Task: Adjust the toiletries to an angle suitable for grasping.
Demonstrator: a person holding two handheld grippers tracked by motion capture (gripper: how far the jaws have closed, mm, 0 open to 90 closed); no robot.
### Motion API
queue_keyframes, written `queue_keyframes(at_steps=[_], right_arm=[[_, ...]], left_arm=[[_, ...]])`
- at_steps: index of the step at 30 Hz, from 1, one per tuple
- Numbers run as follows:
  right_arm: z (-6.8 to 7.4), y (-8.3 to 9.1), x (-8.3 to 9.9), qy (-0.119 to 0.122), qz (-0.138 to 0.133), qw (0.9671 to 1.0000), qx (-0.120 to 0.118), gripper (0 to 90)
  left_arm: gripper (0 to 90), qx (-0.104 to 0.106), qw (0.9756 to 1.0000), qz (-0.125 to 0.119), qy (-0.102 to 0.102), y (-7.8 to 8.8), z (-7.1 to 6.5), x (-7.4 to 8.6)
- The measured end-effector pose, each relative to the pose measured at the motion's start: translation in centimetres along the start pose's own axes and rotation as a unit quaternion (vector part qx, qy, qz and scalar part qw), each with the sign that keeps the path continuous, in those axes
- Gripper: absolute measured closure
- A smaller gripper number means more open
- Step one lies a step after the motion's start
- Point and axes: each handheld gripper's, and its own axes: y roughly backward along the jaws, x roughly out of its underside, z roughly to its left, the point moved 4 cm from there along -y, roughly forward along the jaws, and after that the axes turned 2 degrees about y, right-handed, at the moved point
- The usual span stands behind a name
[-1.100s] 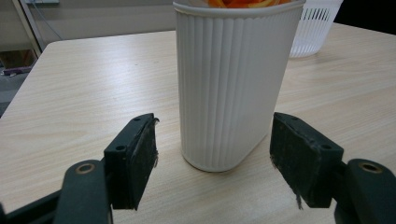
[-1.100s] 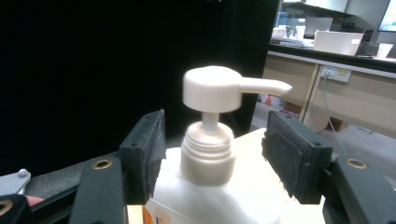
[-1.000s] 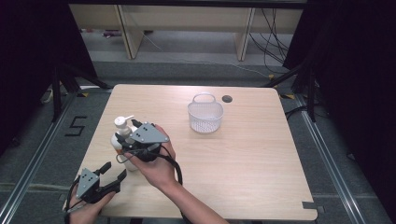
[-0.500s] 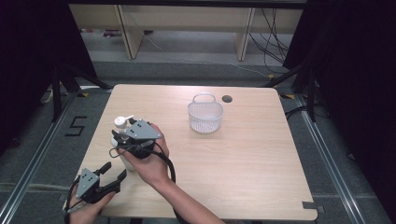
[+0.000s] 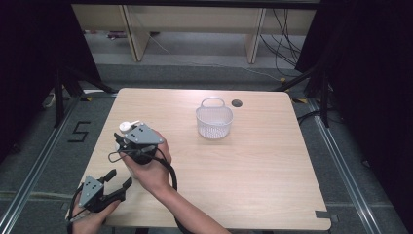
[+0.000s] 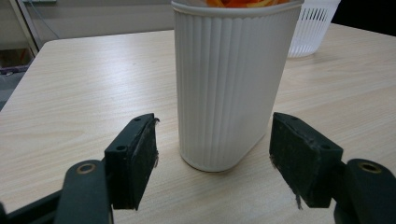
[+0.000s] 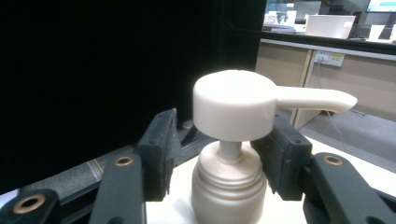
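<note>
Bottle (image 5: 127,126) stands near the table's (image 5: 253,165) left edge, its pump neck between the right gripper's (image 7: 217,135) jaws, which have just been closing but do not pinch yet, probably to lift it, while the left gripper (image 6: 212,140) waits spread before its body.

High view overhead facing down, gripper views close, low, sharing the table (image 5: 253,165)

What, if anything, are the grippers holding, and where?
Nothing yet: right gripper jaws have just been closing around the bottle neck, not touching; left gripper open.
</note>
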Motion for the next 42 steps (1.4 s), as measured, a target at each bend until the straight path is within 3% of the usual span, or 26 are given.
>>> queue_keyframes(at_steps=[4,5,11,12,15,19,24,26,29,30,34,35,36,41,42], right_arm=[[-0.2,0.1,-0.1,0.003,-0.002,0.9999,0.012,59.6],[-0.3,0.2,-0.1,0.001,-0.002,0.9999,0.015,60.8],[-0.4,0.4,0.0,0.001,-0.007,0.9999,0.01,61.2],[-0.4,0.7,0.0,-0.008,0.001,0.9998,0.015,61.3],[-0.8,1.0,0.0,-0.003,-0.009,0.9999,0.013,61.3],[-1.0,1.7,-0.4,-0.014,-0.022,0.9996,0.011,61.4],[-1.3,2.8,-1.3,0.0,-0.03,0.9995,0.012,61.4],[-1.3,3.2,-1.4,-0.014,-0.029,0.9994,0.013,61.4],[-1.6,3.4,-1.5,-0.005,-0.035,0.9993,0.015,61.4],[-1.9,3.6,-1.6,0.009,-0.039,0.999,0.019,61.4],[-2.2,4.3,-2.0,0.001,-0.047,0.9986,0.023,61.4],[-2.1,4.6,-2.1,-0.014,-0.046,0.9986,0.022,61.3],[-2.2,4.7,-2.2,-0.007,-0.053,0.9985,0.016,61.4],[-2.6,5.4,-2.9,0.009,-0.059,0.9978,0.028,61.4],[-2.6,5.6,-2.9,0.001,-0.058,0.998,0.027,61.4]], left_arm=[[31.6,0.002,1.0,-0.006,0.004,-0.1,0.0,0.0],[31.6,-0.001,1.0,0.002,0.002,0.0,0.0,0.0],[31.8,-0.001,1.0,0.0,0.005,0.0,0.0,0.0],[31.8,-0.001,1.0,0.0,0.005,0.0,0.0,0.0],[31.9,-0.001,1.0,0.001,0.004,0.0,0.0,0.0],[31.9,-0.001,1.0,0.001,0.004,0.0,0.1,0.0],[31.9,-0.003,1.0,0.003,0.003,0.0,0.1,0.0],[31.9,-0.003,1.0,0.003,0.004,0.0,0.1,0.0],[31.9,-0.004,1.0,0.002,0.006,0.0,0.1,0.0],[31.9,-0.004,1.0,0.002,0.006,0.0,0.1,0.0],[31.9,-0.008,0.9999,0.003,0.011,0.0,0.1,0.0],[31.9,-0.008,0.9999,0.003,0.012,0.0,0.1,0.0],[32.0,-0.009,0.9999,0.002,0.012,-0.1,0.1,0.0],[31.9,-0.012,0.9998,0.005,0.014,0.0,0.1,0.0],[31.9,-0.013,0.9998,0.006,0.013,0.0,0.1,0.0]])
